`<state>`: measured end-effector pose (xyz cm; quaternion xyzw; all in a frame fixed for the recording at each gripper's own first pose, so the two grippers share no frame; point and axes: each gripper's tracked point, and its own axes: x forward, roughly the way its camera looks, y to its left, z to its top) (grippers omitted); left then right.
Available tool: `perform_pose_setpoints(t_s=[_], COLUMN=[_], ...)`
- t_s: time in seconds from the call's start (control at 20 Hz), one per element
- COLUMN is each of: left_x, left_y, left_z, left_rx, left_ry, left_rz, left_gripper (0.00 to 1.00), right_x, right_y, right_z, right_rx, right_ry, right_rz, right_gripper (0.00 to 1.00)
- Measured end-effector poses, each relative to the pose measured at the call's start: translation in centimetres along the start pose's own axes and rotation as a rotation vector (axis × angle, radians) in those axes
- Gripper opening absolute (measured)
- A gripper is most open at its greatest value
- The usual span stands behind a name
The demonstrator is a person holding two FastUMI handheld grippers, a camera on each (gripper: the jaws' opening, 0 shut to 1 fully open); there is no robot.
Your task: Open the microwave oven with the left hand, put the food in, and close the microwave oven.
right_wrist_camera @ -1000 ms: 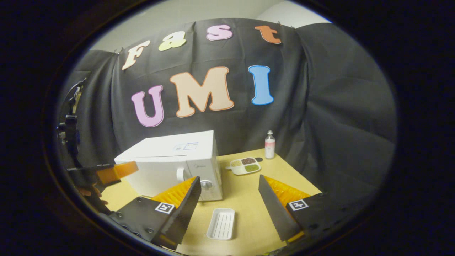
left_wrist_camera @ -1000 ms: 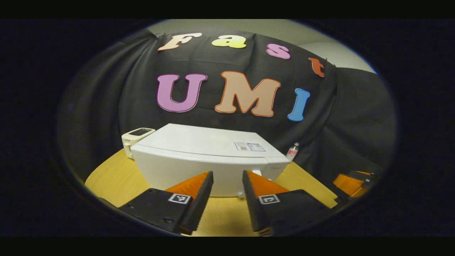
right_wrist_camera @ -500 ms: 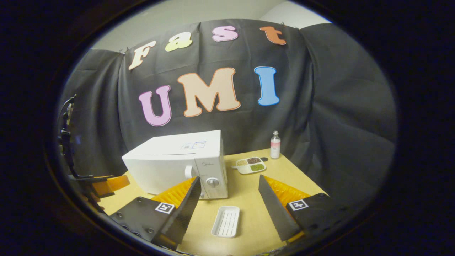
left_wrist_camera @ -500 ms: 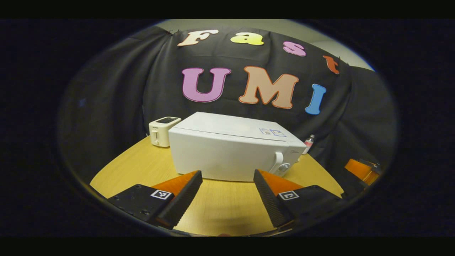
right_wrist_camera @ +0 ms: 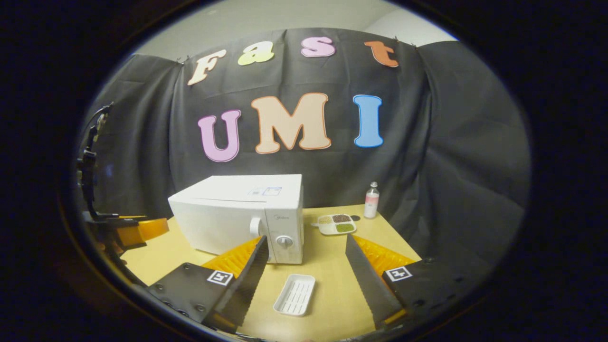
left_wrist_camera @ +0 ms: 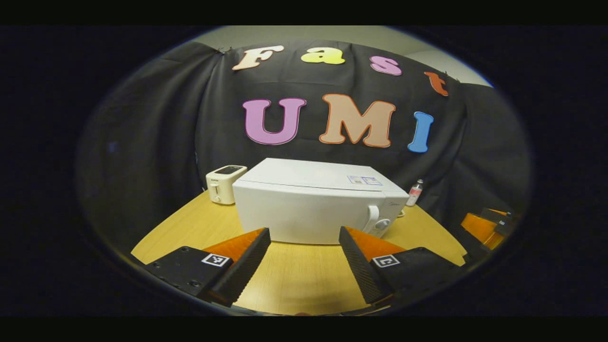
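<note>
The white microwave (left_wrist_camera: 313, 209) stands mid-table with its door shut; the handle (left_wrist_camera: 372, 217) and a knob (left_wrist_camera: 381, 224) are at its right end. My left gripper (left_wrist_camera: 304, 235) is open and empty, a short way in front of the door. In the right gripper view the microwave (right_wrist_camera: 228, 218) is left of centre, and a white divided plate of food (right_wrist_camera: 336, 223) lies on the table to its right. My right gripper (right_wrist_camera: 306, 241) is open and empty, hovering over the table in front of the microwave's right end. The left gripper (right_wrist_camera: 137, 230) is at the far left.
A white toaster (left_wrist_camera: 224, 183) stands left of the microwave. A small bottle (right_wrist_camera: 371, 200) is behind the food plate. An empty white ridged tray (right_wrist_camera: 294, 294) lies between my right fingers near the front. The wooden table (left_wrist_camera: 190, 228) is round-edged. The right gripper (left_wrist_camera: 484, 225) is at the far right.
My left gripper has backed away from the microwave and its fingers have spread wider. The right gripper view has shifted slightly, with the microwave now nearer centre.
</note>
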<state>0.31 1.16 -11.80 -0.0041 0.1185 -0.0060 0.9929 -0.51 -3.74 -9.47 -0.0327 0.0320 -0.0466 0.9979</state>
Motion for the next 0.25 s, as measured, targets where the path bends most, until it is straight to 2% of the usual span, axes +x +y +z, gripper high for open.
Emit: perform_pose_setpoints(t_s=[0.25], left_x=[-0.3], left_y=[-2.4], left_z=[0.1], left_rx=[0.0], left_ry=[-0.007], left_rz=[-0.022], left_gripper=[0.94], right_x=[-0.2], right_y=[-1.4], right_z=[-0.3], right_rx=[-0.005], right_ry=[0.005], right_rz=[0.012], right_gripper=[0.92])
